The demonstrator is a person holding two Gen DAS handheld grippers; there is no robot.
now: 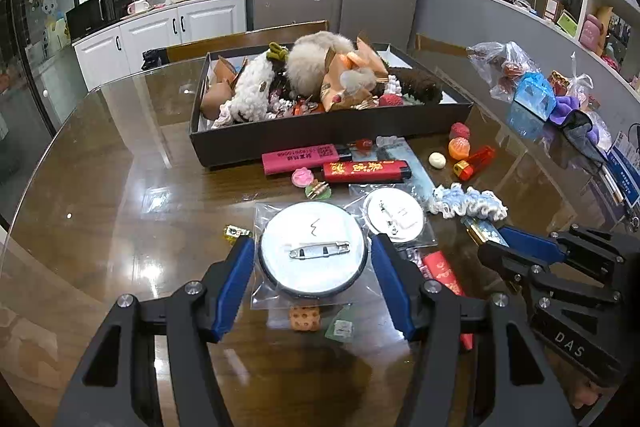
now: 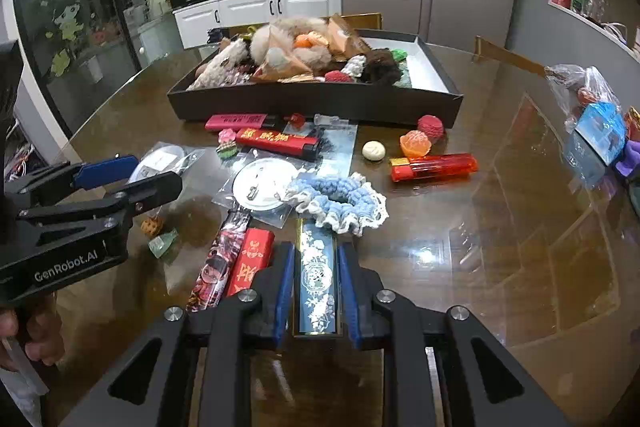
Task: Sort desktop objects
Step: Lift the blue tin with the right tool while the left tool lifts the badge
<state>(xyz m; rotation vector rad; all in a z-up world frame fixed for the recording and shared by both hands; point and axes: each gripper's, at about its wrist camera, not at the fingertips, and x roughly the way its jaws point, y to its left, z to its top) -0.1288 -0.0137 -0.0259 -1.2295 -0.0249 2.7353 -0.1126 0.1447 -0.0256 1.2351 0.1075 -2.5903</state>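
My left tool [image 1: 312,259] sits low over the tabletop [image 1: 120,195] with its blue pads on either side of the big round badge [image 1: 312,251], pin side up in its clear bag; the pads look pressed to the badge's rim, so I call it clamped on the badge. A second, smaller bagged badge [image 1: 394,217] lies just beside it on the right. Over on my right tool [image 2: 314,287], the jaws are narrow and the pads sit along both long sides of the blue floral lighter [image 2: 316,279], gripping it; the lighter points away from me, its far end touching the blue and white crocheted scrunchie [image 2: 340,201]. Just left of it lie a red lighter with gold characters [image 2: 250,261] and a slim pack with cartoon faces [image 2: 218,267]. Farther out I see an orange lighter [image 2: 434,167], a white bun-shaped trinket [image 2: 374,150] and an orange-coloured one [image 2: 416,143], all apart from each other. At the back stands the black tray [image 2: 312,107], heaped with fluffy things and packets.
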